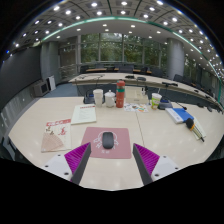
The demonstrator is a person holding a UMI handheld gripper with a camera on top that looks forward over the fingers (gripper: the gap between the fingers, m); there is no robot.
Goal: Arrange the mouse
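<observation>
Between our two spread fingers, whose magenta pads [77,156] angle outward, our gripper [110,160] holds nothing. Just ahead of the fingertips, in line with the gap, a dark mouse [108,140] sits on a pink mouse mat [108,143], on a pale table [150,135]. Left of the mat lie a reddish booklet [57,136] and a flat sheet of paper [84,115]; beyond the mat stand white cups [104,97], a red bottle [120,94] and a cup with a greenish band [156,100], with blue items [180,114] off to the right. We judge the main risk to be a badly centred approach — one finger could touch the mouse first and push it off the mat. Closing too high on its rounded back might let it squirt forward — towards the cups.
</observation>
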